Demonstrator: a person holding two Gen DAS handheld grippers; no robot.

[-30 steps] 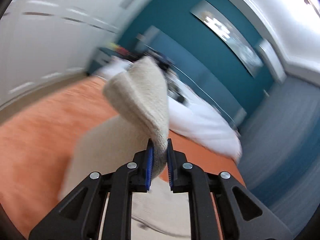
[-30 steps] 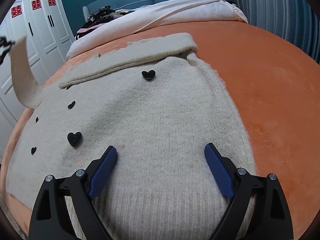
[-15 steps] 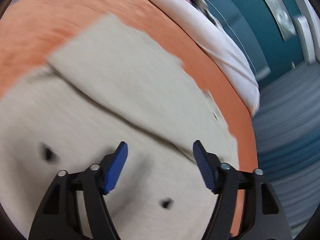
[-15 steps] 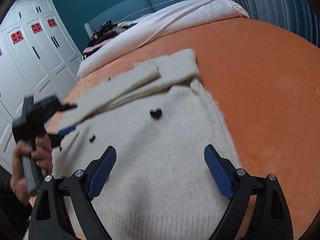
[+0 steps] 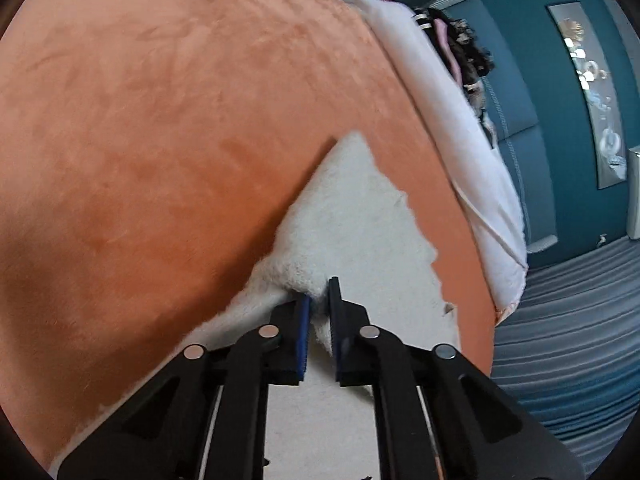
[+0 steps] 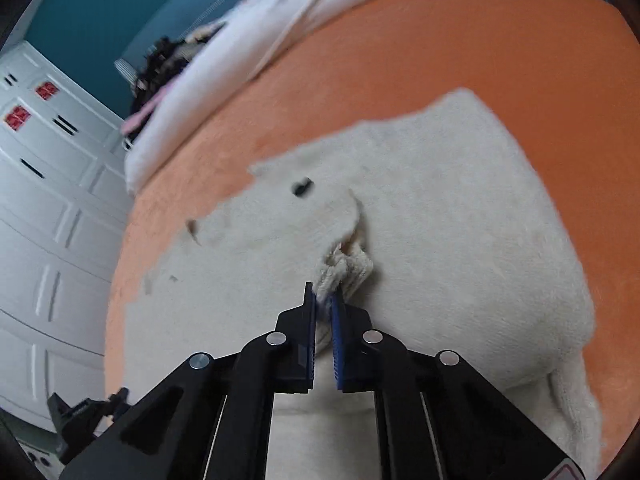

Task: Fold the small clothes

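Observation:
A cream knit sweater (image 6: 440, 216) with small black heart marks lies on the orange bed cover (image 6: 460, 40). My right gripper (image 6: 323, 300) is shut on a bunched ribbed edge of the sweater near its middle. In the left wrist view my left gripper (image 5: 318, 300) is shut on a fold of the same sweater (image 5: 360, 216) at its side edge, next to the bare orange cover (image 5: 160, 120). The left gripper's body also shows low at the left in the right wrist view (image 6: 84, 412).
A white duvet (image 6: 280, 12) and dark clothes (image 6: 164, 64) lie at the head of the bed. White wardrobe doors (image 6: 40, 200) stand to the left. A teal wall (image 5: 560, 100) and grey curtain (image 5: 568, 320) lie beyond the bed's far edge.
Both grippers were open half a second ago and are now shut on the sweater. A second ago the left held up a sleeve, then let it go onto the sweater.

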